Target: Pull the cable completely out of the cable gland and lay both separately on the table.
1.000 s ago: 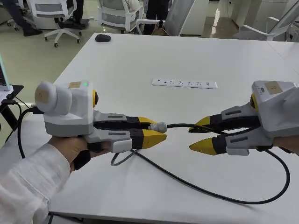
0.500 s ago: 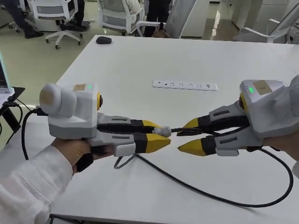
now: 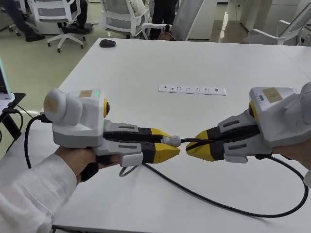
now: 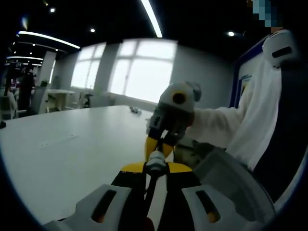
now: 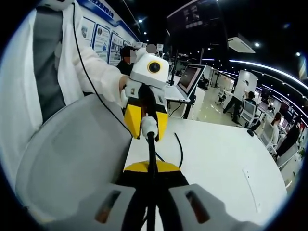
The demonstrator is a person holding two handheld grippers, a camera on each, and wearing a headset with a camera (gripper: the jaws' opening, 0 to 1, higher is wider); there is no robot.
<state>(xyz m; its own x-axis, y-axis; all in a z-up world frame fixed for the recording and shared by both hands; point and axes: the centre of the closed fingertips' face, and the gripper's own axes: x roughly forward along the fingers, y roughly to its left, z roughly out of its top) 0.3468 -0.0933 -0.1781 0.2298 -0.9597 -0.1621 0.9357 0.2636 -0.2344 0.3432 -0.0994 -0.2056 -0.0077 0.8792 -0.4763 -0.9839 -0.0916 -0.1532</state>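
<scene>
Since a second ago, the right gripper (image 3: 190, 145) has moved in toward the left gripper (image 3: 171, 146), and its jaws, spread then, are now pressed together on the cable (image 3: 204, 198) just beside the cable gland (image 3: 171, 141). The left gripper has kept its place, its yellow tips pinching the gland from both sides. Both tools hang above the near part of the table (image 3: 194, 63), tip to tip, with only a short run of cable between them.

Finding: each part is now held by its own tool, so the pull can begin. The cable is not yet out of the gland. In the right gripper view it runs straight from that gripper's jaws into the gland (image 5: 149, 126). In the left gripper view the gland (image 4: 156, 161) sits at the jaw tips with the right gripper (image 4: 161, 144) directly behind it.

Surroundings: the rest of the cable trails from under the grippers along the near tabletop in a wide loop out to the right. That slack may drag during the pull. A power strip (image 3: 192, 89) lies well apart at mid-table, and a mouse (image 3: 107, 43) sits at the far edge. Neither is in the way. Bare tabletop lies near both grippers for laying the two parts down separately.
</scene>
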